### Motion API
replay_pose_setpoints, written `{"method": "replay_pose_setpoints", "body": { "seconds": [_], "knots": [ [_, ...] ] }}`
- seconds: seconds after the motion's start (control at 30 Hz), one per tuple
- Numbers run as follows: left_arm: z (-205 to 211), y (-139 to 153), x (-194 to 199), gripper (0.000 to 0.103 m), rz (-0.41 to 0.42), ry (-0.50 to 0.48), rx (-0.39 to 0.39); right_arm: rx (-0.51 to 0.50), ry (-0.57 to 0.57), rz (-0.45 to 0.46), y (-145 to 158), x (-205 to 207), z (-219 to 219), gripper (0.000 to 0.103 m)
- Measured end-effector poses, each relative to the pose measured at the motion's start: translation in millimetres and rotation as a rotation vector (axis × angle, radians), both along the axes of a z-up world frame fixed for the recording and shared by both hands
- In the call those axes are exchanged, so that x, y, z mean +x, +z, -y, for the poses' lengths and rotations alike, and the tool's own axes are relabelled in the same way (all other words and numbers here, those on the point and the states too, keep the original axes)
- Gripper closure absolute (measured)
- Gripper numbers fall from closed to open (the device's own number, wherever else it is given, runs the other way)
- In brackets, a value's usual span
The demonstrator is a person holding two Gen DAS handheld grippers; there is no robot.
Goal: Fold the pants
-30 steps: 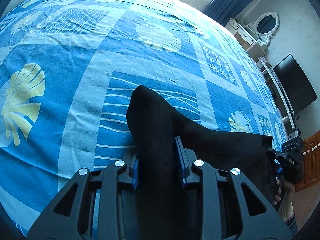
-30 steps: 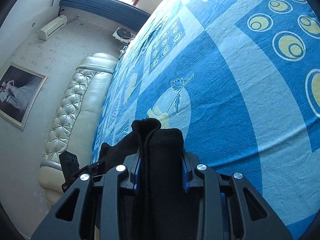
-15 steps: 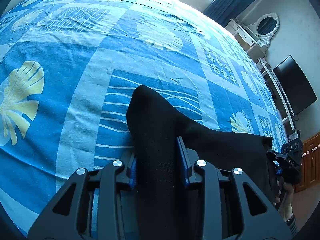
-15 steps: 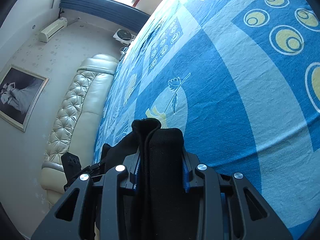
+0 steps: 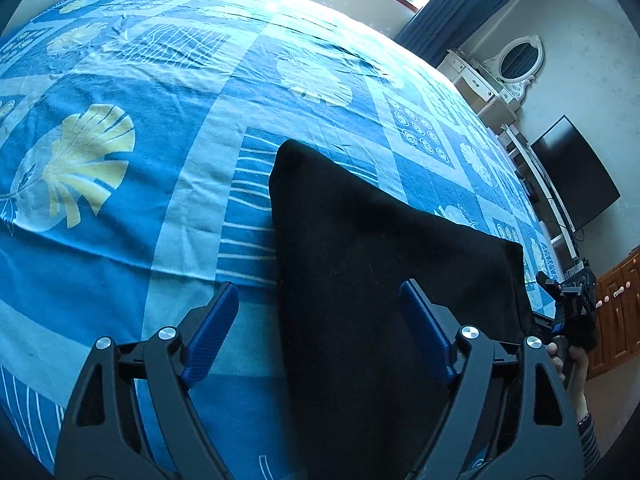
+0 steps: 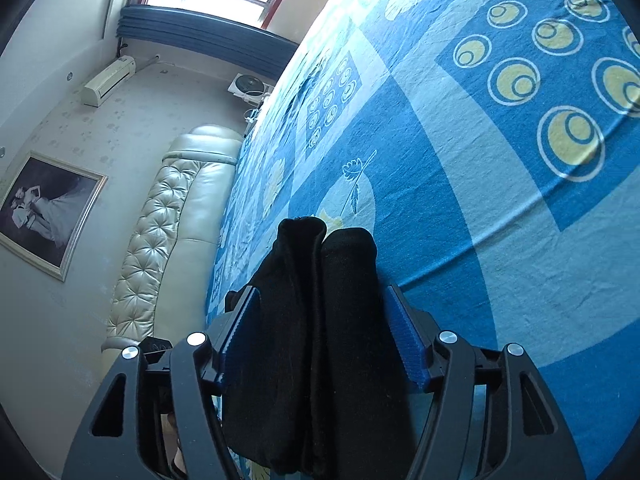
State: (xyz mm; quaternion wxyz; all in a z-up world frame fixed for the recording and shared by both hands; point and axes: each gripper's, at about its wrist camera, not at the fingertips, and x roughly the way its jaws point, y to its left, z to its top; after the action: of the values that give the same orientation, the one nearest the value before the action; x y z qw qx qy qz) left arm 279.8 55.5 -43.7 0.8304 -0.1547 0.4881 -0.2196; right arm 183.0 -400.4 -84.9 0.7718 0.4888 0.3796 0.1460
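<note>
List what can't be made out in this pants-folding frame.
Left wrist view: the near end of the pants is cut off by the bottom edge and the frame of the open left tongs.
Right wrist view: bunched fabric fills the right tongs; whether they pinch it is unclear.
Both views: waistband or hem, since the black cloth shows no detail.

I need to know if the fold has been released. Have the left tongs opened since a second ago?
Yes. The left tongs now stand wide apart, their blue pads clear of the black pants lying on the bedspread.
</note>
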Motion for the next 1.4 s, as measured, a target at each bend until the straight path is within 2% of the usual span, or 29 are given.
{"method": "replay_pose_setpoints", "body": {
  "seconds": [0.1,0.27,0.37,0.53,0.67,0.87,0.97,1.07,1.1,1.17,1.23,1.3,1.4],
  "knots": [
    [-22,-6,-33,0.019,-0.049,0.040,-0.113,0.015,-0.014,-0.012,-2,-25,5,0.036],
    [-38,-18,-81,0.019,-0.096,0.072,-0.178,0.028,-0.015,-0.026,-5,-56,0,0.036],
    [-40,-25,-95,0.019,-0.123,0.081,-0.215,0.046,-0.015,-0.022,-5,-65,-7,0.035],
    [-38,-31,-101,0.019,-0.132,0.101,-0.240,0.057,-0.026,-0.025,-8,-69,-14,0.034],
    [-34,-35,-104,0.019,-0.150,0.105,-0.295,0.048,-0.023,-0.030,-8,-65,-20,0.033],
    [-28,-38,-99,0.019,-0.155,0.122,-0.332,0.006,-0.023,-0.046,-8,-51,-31,0.030],
    [-23,-38,-95,0.019,-0.163,0.118,-0.368,-0.048,-0.006,-0.052,-5,-42,-37,0.028],
    [-18,-39,-93,0.020,-0.158,0.111,-0.365,-0.055,-0.006,-0.052,-8,-37,-39,0.028],
    [-16,-39,-92,0.030,-0.151,0.107,-0.347,-0.068,0.001,-0.055,-9,-36,-41,0.028],
    [-11,-42,-90,0.047,-0.155,0.105,-0.282,-0.126,0.019,-0.080,-9,-35,-46,0.046],
    [-10,-40,-91,0.056,-0.138,0.092,-0.264,-0.106,0.035,-0.072,-9,-36,-46,0.064],
    [-9,-35,-94,0.065,-0.124,0.079,-0.234,-0.077,0.041,-0.062,-7,-39,-44,0.070],
    [-9,-27,-97,0.070,-0.111,0.077,-0.210,-0.078,0.040,-0.046,1,-45,-45,0.072]
  ]
}}
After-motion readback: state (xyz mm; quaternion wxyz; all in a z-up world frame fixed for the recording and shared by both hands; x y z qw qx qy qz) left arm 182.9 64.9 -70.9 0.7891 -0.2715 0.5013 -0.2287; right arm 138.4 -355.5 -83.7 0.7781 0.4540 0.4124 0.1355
